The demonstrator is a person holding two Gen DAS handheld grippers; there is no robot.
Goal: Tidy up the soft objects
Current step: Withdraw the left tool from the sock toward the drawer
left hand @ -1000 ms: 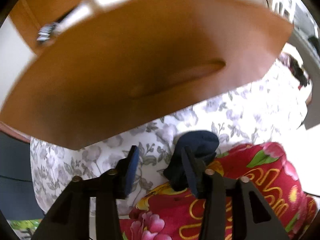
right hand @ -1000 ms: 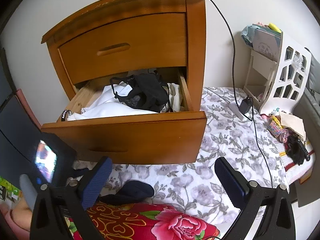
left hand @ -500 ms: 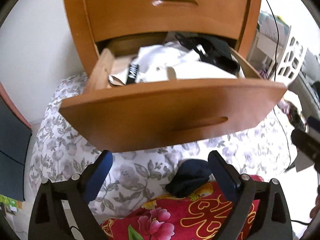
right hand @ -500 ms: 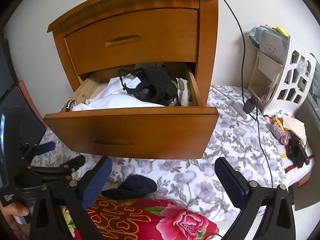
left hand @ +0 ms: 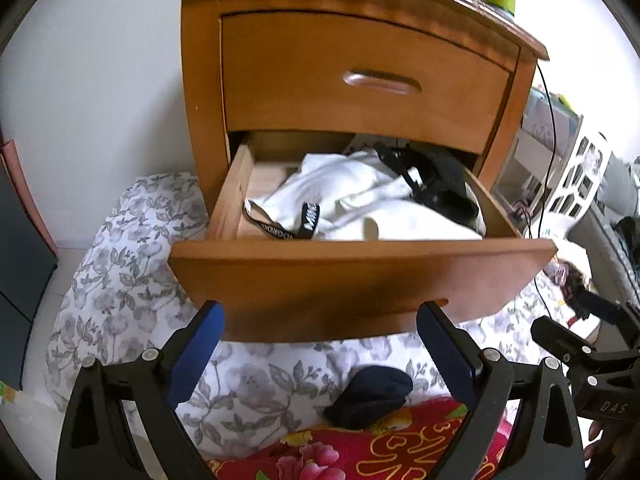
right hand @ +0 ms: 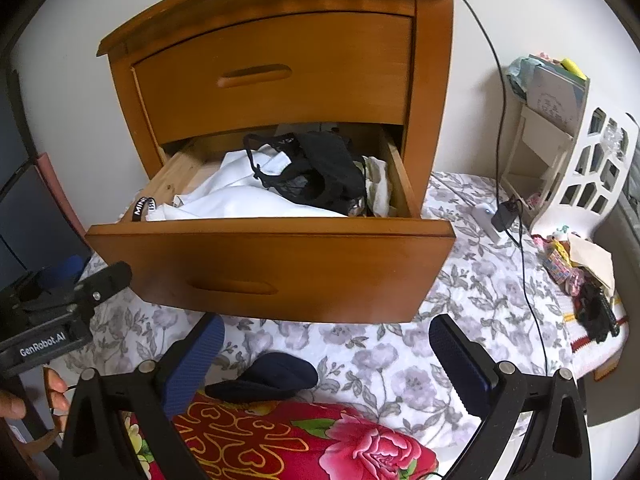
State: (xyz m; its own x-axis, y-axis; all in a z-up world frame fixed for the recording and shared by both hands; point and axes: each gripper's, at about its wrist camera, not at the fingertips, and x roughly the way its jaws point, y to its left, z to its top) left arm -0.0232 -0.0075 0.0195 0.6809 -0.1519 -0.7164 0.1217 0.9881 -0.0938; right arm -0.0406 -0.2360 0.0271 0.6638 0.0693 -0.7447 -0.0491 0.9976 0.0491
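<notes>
**Two grippers spread wide over one dark sock**

Both the left gripper (left hand: 320, 354) and right gripper (right hand: 326, 364) stand wide apart, holding nothing. Below and between their fingers, untouched, the navy sock (left hand: 370, 396) lies on the floral sheet (right hand: 460, 300), against the red blanket (right hand: 304, 444), before the open drawer (left hand: 360, 276).

Glossy varnished wood nightstand (right hand: 288, 60); soft white cloth (left hand: 360, 200) in drawer (right hand: 280, 264); matt dark sock (right hand: 268, 376); printed cotton bedsheet (right hand: 460, 300).
</notes>
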